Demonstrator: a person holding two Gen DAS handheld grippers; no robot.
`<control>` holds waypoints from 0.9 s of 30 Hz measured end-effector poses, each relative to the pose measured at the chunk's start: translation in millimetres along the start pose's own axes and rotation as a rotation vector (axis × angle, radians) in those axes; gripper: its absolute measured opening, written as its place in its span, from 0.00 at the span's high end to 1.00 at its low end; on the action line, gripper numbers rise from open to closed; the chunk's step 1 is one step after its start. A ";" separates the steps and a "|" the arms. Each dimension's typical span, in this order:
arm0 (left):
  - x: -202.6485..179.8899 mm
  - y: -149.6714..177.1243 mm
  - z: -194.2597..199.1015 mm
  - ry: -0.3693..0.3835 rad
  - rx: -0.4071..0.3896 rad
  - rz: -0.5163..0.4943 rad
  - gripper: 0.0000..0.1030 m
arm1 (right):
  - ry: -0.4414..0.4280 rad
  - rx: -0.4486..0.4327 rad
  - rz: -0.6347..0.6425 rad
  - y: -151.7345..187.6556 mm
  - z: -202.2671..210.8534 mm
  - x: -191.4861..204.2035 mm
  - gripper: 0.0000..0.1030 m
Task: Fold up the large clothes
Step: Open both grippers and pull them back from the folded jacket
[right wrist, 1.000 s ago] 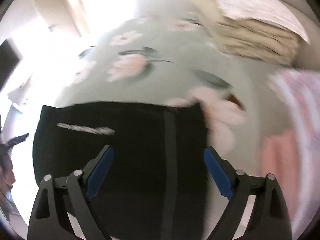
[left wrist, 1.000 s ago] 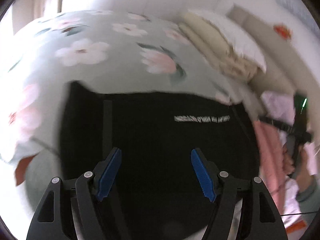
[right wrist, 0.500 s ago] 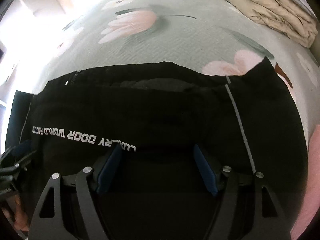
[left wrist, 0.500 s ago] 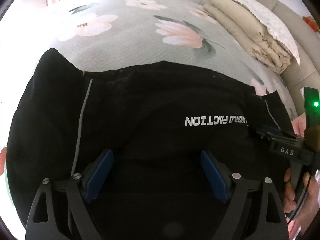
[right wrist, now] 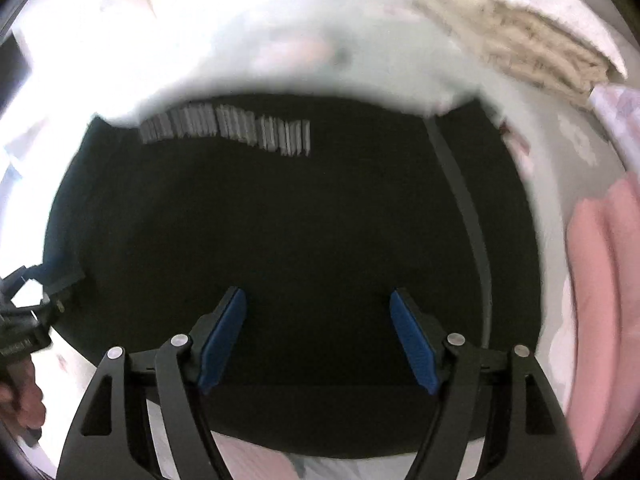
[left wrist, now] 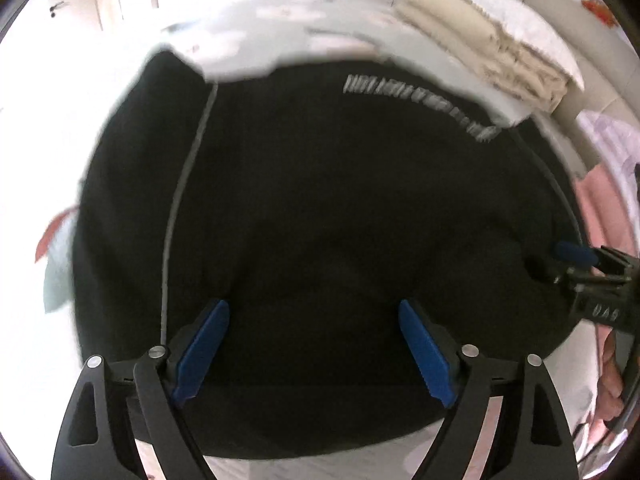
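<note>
Both views were pretty smeared with motion blur, so take the fine detail with a grain of salt. The black garment lay spread flat on the floral bedspread and filled most of both pictures, with a line of white lettering near its far edge (too blurred to read) and a thin grey stripe running down each side. The left gripper pointed steeply down over the near part of the garment, its blue pads standing wide apart with only flat black cloth showing between them. Those jaws had just been opening, and they had hold of nothing. The right gripper sat the same way over its side of the garment: pads well apart, nothing pinched, though its jaws had just been closing a bit. In the left view the right gripper showed at the right edge with a hand on its handle. The right view caught the left gripper at the left edge. A stack of beige bedding lay at the far right of the bed, and a pink cloth lay just beside the garment's right edge.
</note>
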State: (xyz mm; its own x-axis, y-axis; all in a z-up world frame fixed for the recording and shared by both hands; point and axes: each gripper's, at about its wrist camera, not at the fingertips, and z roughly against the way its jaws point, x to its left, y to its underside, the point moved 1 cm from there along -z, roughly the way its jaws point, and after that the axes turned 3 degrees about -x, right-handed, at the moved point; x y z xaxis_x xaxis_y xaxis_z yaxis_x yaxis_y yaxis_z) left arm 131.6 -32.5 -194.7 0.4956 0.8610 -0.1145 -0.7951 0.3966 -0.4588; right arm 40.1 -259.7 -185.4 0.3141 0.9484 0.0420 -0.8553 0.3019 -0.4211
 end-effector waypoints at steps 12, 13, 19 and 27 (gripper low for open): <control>-3.3 28.6 53.3 0.001 -0.040 -0.036 0.12 | 0.039 -0.104 -0.140 44.4 12.9 -2.7 0.22; -5.3 37.8 63.5 0.001 -0.042 -0.053 0.12 | 0.026 -0.108 -0.150 54.5 24.2 -2.2 0.22; -16.4 108.1 132.3 -0.082 -0.014 -0.187 0.12 | -0.018 -0.017 -0.222 134.0 66.7 16.1 0.18; -33.6 106.5 221.6 -0.151 -0.109 -0.287 0.12 | 0.021 -0.010 -0.222 135.3 125.5 41.1 0.18</control>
State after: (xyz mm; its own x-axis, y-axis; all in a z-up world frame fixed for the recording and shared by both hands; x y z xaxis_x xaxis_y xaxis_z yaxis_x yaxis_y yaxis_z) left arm -47.2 51.3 -44.5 0.6298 0.7600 0.1604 -0.5849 0.5999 -0.5460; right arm -114.4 -167.7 -127.0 0.5025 0.8568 0.1160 -0.7601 0.5017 -0.4129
